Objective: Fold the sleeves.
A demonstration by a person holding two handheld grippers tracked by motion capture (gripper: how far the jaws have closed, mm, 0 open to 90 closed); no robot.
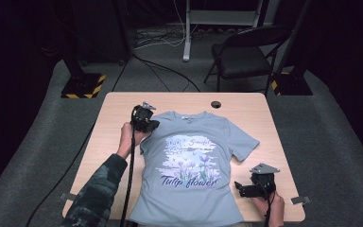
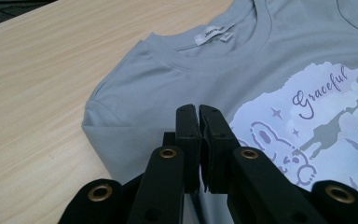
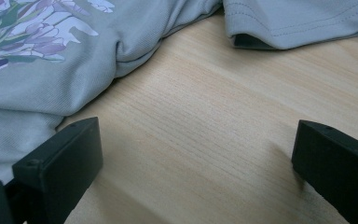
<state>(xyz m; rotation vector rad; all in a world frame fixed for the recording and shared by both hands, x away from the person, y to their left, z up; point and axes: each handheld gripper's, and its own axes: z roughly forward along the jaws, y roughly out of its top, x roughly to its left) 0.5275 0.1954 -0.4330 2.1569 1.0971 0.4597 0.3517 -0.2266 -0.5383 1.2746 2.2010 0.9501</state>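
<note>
A grey-blue T-shirt [image 1: 189, 161] printed with tulips lies face up and spread flat on the wooden desk [image 1: 246, 106], collar toward the far edge. The left tongs [image 1: 146, 124] sit at the shirt's left shoulder, where the sleeve is folded under; in the left gripper view their jaws are pressed together above the fabric, and whether cloth is pinched between them cannot be told. The right tongs [image 1: 242, 188] rest on bare desk just beside the shirt's right side below the sleeve, jaws spread wide with nothing between them.
</note>
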